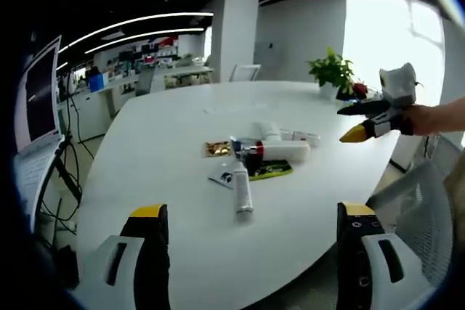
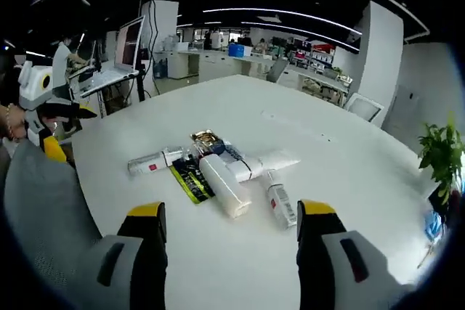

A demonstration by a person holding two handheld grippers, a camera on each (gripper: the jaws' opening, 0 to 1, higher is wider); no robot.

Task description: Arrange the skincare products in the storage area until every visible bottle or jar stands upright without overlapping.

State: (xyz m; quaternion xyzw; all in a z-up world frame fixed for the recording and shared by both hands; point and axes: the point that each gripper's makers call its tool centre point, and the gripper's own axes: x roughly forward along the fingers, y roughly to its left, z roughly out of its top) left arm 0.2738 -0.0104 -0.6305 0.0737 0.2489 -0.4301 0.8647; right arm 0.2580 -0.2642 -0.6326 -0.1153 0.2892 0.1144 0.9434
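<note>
Several skincare products lie in a loose heap on the white table (image 1: 167, 128). Among them are a long white tube (image 1: 242, 190), a white bottle with a red band (image 1: 280, 152), a green-black sachet (image 1: 269, 170) and a gold item (image 1: 216, 149). My left gripper (image 1: 252, 210) is open, short of the tube's near end, holding nothing. In the right gripper view the white bottle (image 2: 224, 183), a small labelled tube (image 2: 278, 202), a flat white tube (image 2: 261, 163) and a red-labelled tube (image 2: 152, 162) all lie on their sides. My right gripper (image 2: 231, 208) is open just before the bottle.
A potted plant (image 1: 333, 70) stands at the table's far edge. A mesh chair back (image 1: 414, 215) is close beside me. A laptop and monitor (image 2: 123, 45) sit on a side stand. The right gripper (image 1: 349, 121) hovers over the table edge, and the left gripper (image 2: 69, 132) shows past a chair (image 2: 36, 201).
</note>
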